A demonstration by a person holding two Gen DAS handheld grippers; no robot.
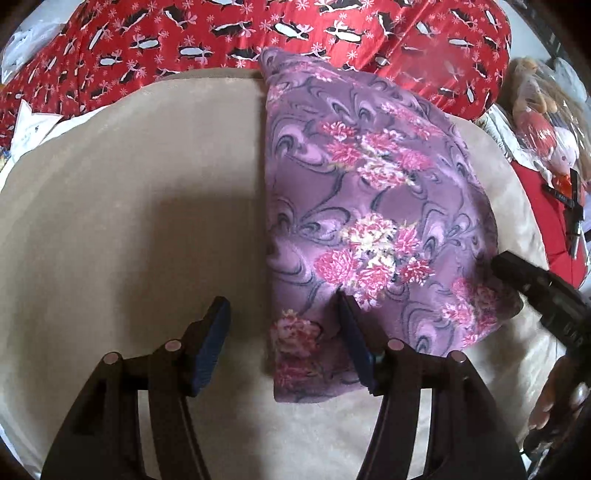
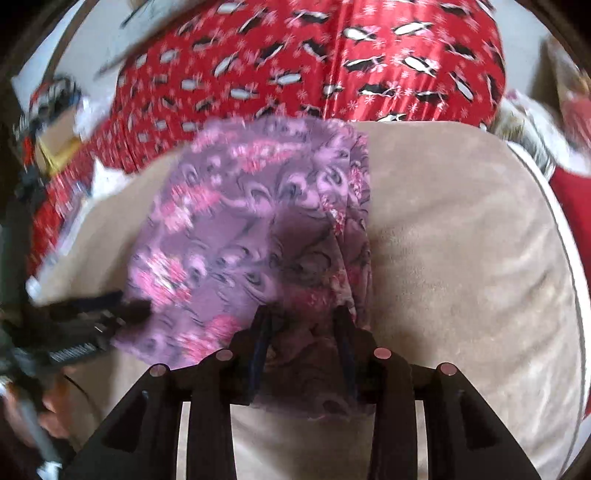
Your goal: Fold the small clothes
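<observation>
A purple garment with pink flowers (image 1: 369, 206) lies folded on a beige cushion (image 1: 129, 184). My left gripper (image 1: 282, 306) is open over the garment's near left corner, its right finger resting on the cloth. The right gripper shows at the garment's right edge in the left wrist view (image 1: 532, 284). In the blurred right wrist view the garment (image 2: 240, 229) lies ahead and my right gripper (image 2: 303, 317) is open, its fingers spread over the cloth's near edge. The left gripper appears at the left (image 2: 92, 314).
A red satin cloth with black-and-white fish print (image 1: 258, 33) lies behind the cushion. Soft toys in a plastic bag (image 1: 543, 122) sit at the right. White paper (image 1: 29, 125) lies at the left. The cushion has a piped edge (image 2: 565, 236).
</observation>
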